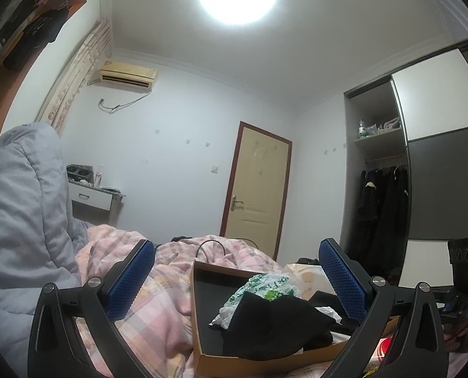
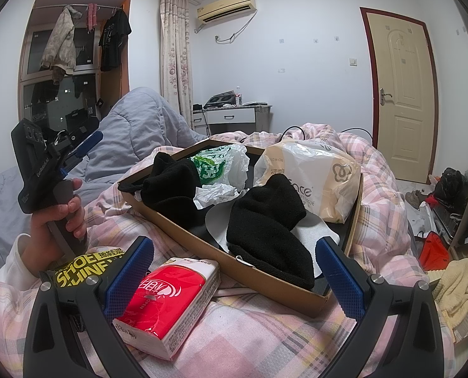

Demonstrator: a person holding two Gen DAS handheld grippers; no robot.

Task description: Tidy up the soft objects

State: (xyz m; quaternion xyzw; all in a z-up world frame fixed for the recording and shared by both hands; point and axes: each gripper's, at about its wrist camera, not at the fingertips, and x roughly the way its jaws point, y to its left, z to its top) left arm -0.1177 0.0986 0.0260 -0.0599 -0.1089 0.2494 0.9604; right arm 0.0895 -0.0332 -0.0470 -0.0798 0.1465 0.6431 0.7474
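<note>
Hovering spread-fingered, both grippers [image 1: 237, 278] [image 2: 234, 271] empty, tissue pack [image 2: 171, 302] before cluttered box [image 2: 265, 280]

two handheld grippers, one white sleeve
black frames, blue dimpled pads [image 2: 130, 278], silver screws [image 1: 378, 281]; white cuff [image 2: 13, 252] at the hand [image 2: 57, 220].

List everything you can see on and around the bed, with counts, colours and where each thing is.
cardboard box: 1, brown, on the bed
black knit items: 2, inside the box
plastic bag: 1, white and green, in the box
tissue multipack: 1, beige, at the box's far end
tissue pack: 1, red and white, on the blanket before the box
shoe-shine packet: 1, black and yellow, beside the tissue pack
blanket: 1, pink plaid
duvet: 1, grey, piled left
left gripper: open
right gripper: open
left hand: holding its gripper's handle
</note>
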